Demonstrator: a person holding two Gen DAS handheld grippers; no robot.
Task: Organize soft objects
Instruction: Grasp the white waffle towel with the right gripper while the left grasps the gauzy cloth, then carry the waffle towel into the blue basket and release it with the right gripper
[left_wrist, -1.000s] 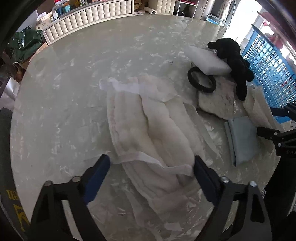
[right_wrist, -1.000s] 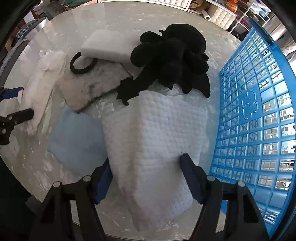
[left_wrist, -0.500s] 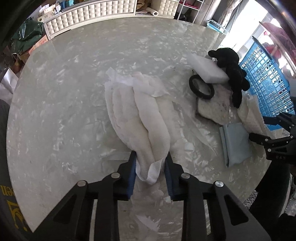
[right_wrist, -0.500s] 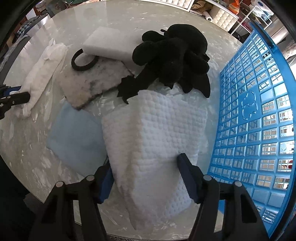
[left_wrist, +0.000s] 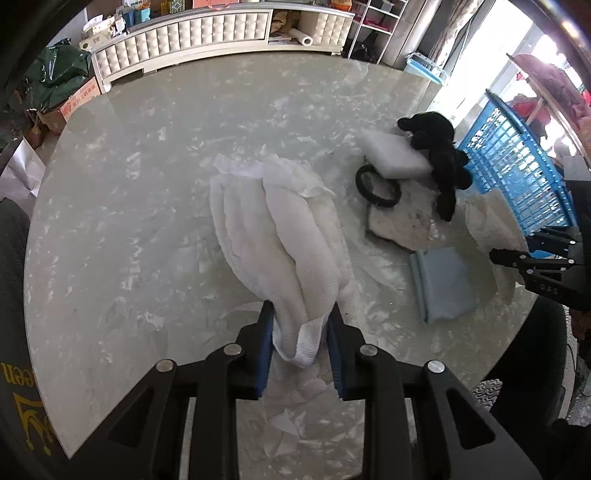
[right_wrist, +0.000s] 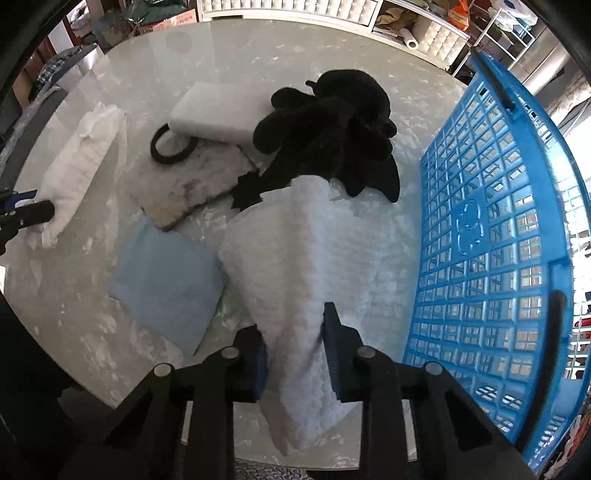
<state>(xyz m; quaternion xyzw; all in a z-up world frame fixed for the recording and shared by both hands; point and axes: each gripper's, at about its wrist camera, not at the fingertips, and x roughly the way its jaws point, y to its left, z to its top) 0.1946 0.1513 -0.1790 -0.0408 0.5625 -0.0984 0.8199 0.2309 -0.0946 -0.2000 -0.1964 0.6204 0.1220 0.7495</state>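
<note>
My left gripper is shut on the near end of a long white mesh cloth that lies bunched on the marble table; the cloth also shows in the right wrist view. My right gripper is shut on a white textured towel, pinching its near part into a raised fold beside the blue basket. A black plush toy, a white sponge block, a black hair ring, a stained pad and a light blue cloth lie between the grippers.
The blue basket stands at the table's right edge. The table's near edge runs just under both grippers. A white tufted cabinet and boxes stand beyond the far edge.
My left gripper closed on the mesh cloth's near end and drew it back. My right gripper closed on the towel, gathering it into a raised fold.
</note>
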